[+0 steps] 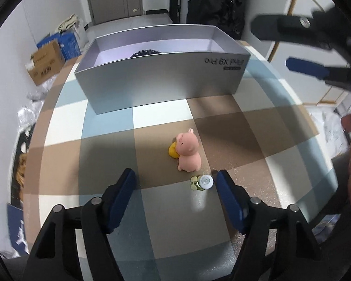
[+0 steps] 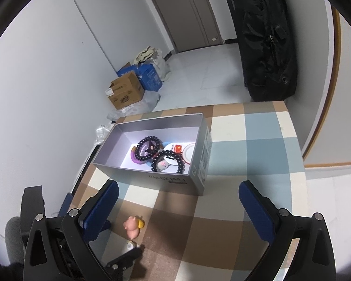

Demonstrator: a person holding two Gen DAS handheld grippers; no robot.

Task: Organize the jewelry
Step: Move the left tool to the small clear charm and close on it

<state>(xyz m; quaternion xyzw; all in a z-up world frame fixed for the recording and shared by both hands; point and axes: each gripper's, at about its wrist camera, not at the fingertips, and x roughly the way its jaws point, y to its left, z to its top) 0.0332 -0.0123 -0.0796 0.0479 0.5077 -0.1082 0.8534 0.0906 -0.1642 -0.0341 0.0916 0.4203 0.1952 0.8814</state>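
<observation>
The checked tabletop (image 1: pixel 110 145) carries everything, and I take the silver box (image 1: pixel 161 79) as my landmark. It sits open-topped toward the far side of the tabletop, with printed lettering on its near wall. Inside it, seen from my right wrist camera, lie two dark beaded bracelets (image 2: pixel 149 149), one overlapping the other, with a purple piece under the left one, a white disc and a small red item to their right.

On the near side of the box, well apart from its wall, stands a pink pig figure (image 1: pixel 188 154) with a yellow piece (image 1: pixel 173 151) touching its left side. Just nearer to me than the pig lies a small pale round charm (image 1: pixel 206 182) on a gold-coloured clip.

My left tool (image 1: pixel 175 180) points down at the tabletop on the near side of the box, its fingers spread partway, gripping nothing; the charm lies between them, close to the right finger, untouched. My right tool (image 2: pixel 179 194) hangs above the tabletop near the box, fingers spread wide and empty.
</observation>
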